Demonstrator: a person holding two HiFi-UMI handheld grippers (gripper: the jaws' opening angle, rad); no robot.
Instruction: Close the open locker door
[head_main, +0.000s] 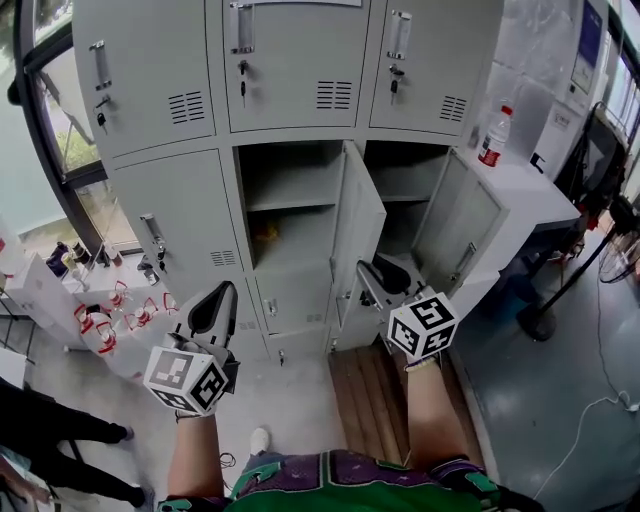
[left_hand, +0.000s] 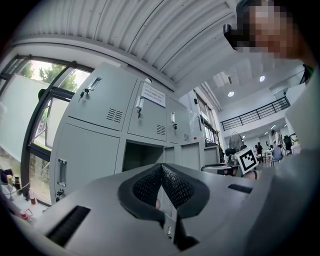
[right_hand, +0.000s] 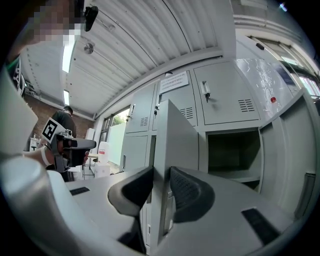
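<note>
A bank of grey lockers (head_main: 290, 70) fills the head view, with two doors of the middle row standing open. The middle open locker door (head_main: 358, 225) swings out towards me. My right gripper (head_main: 375, 272) has that door's free edge between its jaws, and in the right gripper view the pads of the right gripper (right_hand: 161, 182) sit against both faces of the door (right_hand: 172, 135). The second open door (head_main: 462, 225) hangs further right. My left gripper (head_main: 215, 302) is shut and holds nothing, low in front of the closed lower-left locker; its tips (left_hand: 161, 169) meet.
A bottle with a red label (head_main: 491, 136) stands on a white cabinet to the right of the lockers. A fan stand (head_main: 545, 315) and cables are on the floor at right. Wooden planks (head_main: 365, 395) lie underfoot. Small red-and-white items (head_main: 110, 310) and a person's legs (head_main: 50, 430) are at left.
</note>
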